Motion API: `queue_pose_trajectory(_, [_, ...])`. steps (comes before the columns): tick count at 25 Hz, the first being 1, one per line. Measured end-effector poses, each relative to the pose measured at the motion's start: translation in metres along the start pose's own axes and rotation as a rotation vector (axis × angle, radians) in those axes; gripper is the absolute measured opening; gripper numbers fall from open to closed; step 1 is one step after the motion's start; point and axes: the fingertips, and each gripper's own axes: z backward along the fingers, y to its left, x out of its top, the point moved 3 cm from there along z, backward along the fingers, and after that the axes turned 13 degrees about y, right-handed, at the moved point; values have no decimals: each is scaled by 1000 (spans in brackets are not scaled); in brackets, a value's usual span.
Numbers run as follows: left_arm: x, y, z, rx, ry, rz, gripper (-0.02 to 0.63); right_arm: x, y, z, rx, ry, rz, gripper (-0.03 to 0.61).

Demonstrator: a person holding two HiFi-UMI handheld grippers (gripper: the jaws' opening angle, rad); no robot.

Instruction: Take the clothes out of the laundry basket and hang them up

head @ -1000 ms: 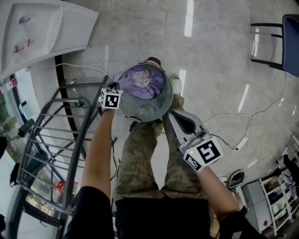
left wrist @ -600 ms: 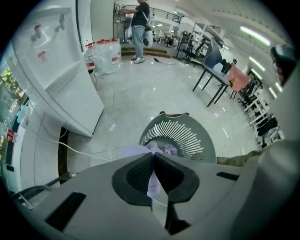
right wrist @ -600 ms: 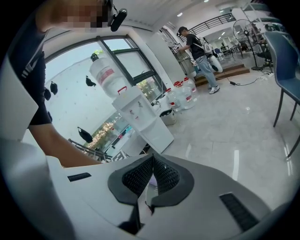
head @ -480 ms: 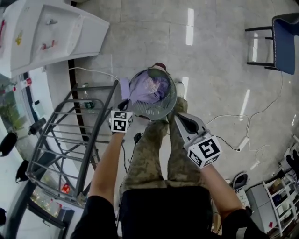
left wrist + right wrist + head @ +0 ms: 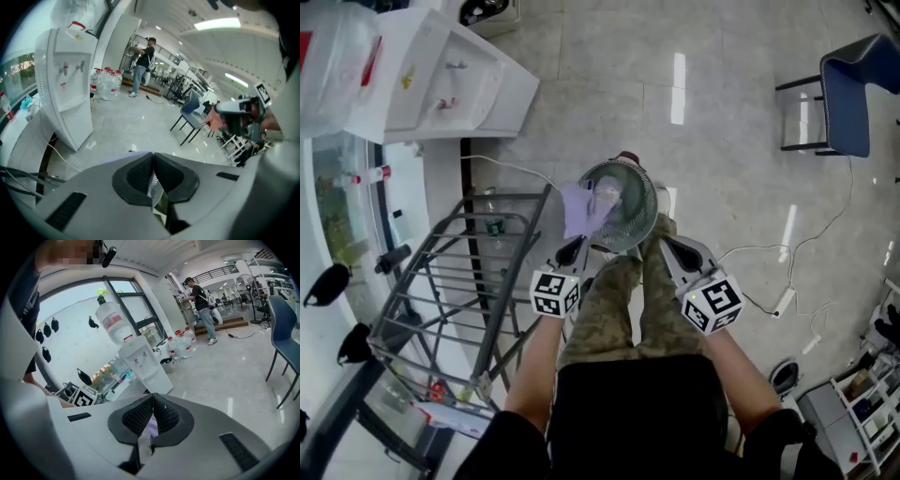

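A glossy tiled floor (image 5: pixel 722 112) runs under a metal drying rack (image 5: pixel 441 291) at the left and a round laundry basket (image 5: pixel 652 214) by the person's feet. The left gripper (image 5: pixel 572 251) has its jaws clamped on a lavender garment (image 5: pixel 578 208), which hangs over the basket's left rim. The right gripper (image 5: pixel 672 248) has its jaws together, apparently on nothing. The step in hand looks like drawing the garment out. Next it must clear the rim, go left and drape over a rack bar.

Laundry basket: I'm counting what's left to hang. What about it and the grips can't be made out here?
Head view: contents of the laundry basket, too small and covered by the purple garment draped over its rim.
Right gripper view: whether the shut right gripper pinches cloth; its pads hide that.
Left gripper view: the basket, hidden under the left gripper.
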Motion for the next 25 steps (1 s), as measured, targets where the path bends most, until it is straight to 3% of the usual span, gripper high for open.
queue_pose_trajectory(6, [36, -49, 77, -102, -179, 3, 12, 9, 33, 42, -15, -40, 19, 0])
queue_pose_trajectory(13, [67, -87, 161, -189, -328, 15, 12, 43, 43, 82, -7, -74, 63, 0])
queue_pose_trajectory(16, [80, -109, 205, -184, -404, 12, 12, 58, 41, 94, 26, -78, 108, 0])
queue_pose_trajectory(21, [114, -159, 286, -126, -599, -61, 11, 84, 37, 102, 102, -62, 210, 2])
queue_pose_trajectory(25, [136, -201, 337, -104, -698, -108, 11, 101, 39, 108, 184, -53, 279, 2])
